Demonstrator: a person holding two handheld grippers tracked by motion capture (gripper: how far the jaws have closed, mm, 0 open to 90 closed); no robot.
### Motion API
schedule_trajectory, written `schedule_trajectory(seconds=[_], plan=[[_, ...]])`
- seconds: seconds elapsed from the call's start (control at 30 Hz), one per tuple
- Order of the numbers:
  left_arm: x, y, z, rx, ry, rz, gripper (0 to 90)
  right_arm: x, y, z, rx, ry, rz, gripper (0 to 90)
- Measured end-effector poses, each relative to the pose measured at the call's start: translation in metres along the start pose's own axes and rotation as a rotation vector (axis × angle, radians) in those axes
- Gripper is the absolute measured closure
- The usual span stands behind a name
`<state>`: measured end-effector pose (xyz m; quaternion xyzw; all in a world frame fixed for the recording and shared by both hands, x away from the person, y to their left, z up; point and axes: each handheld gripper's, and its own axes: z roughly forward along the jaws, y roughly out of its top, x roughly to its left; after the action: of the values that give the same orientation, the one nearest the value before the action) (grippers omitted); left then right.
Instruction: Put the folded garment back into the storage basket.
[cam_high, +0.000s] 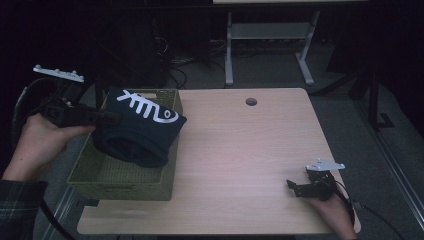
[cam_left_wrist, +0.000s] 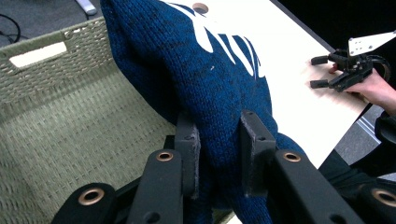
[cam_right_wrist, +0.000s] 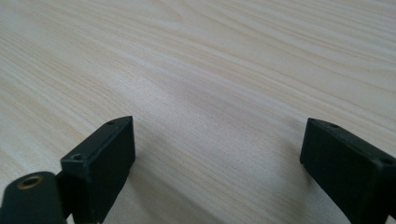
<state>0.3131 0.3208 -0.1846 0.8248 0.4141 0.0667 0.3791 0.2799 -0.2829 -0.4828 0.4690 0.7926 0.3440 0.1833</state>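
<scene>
A folded dark blue knitted sweater (cam_high: 140, 131) with a white pattern hangs over the green woven basket (cam_high: 95, 175) at the table's left. My left gripper (cam_high: 112, 117) is shut on the sweater's edge; in the left gripper view its jaws pinch the blue knit (cam_left_wrist: 219, 93) above the basket's floor (cam_left_wrist: 70, 154). My right gripper (cam_high: 292, 187) rests near the table's front right corner, held in a hand. Its jaws stand wide open over bare wood (cam_right_wrist: 215, 93), with nothing between them. The left gripper view also shows the right gripper (cam_left_wrist: 322, 72) far off on the table.
The light wooden table (cam_high: 240, 150) has a round cable hole (cam_high: 251, 101) at the back. Behind it stands a white desk frame (cam_high: 270, 45) on a dark floor with cables. The basket overhangs the table's left edge.
</scene>
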Motion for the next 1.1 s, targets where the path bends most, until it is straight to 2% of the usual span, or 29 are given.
schedule_trajectory(seconds=[0.27, 0.57, 0.6, 0.67, 1.1], plan=[[0.021, -0.018, 0.001, -0.009, -0.019, -0.021, 72.2, 0.0, 0.0, 0.0, 0.002, 0.0, -0.001, 9.9], [0.051, -0.051, 0.006, -0.013, -0.023, -0.089, 72.2, 0.0, 0.0, 0.0, 0.0, 0.0, -0.007, 9.9], [0.051, -0.051, 0.006, -0.013, -0.023, -0.089, 72.2, 0.0, 0.0, 0.0, 0.0, 0.0, -0.007, 9.9], [0.059, -0.059, 0.01, -0.013, -0.025, -0.113, 72.2, 0.0, 0.0, 0.0, 0.0, 0.0, -0.006, 9.9], [0.078, -0.076, 0.03, 0.013, -0.011, -0.17, 72.2, 0.0, 0.0, 0.0, 0.0, -0.001, -0.006, 9.9]])
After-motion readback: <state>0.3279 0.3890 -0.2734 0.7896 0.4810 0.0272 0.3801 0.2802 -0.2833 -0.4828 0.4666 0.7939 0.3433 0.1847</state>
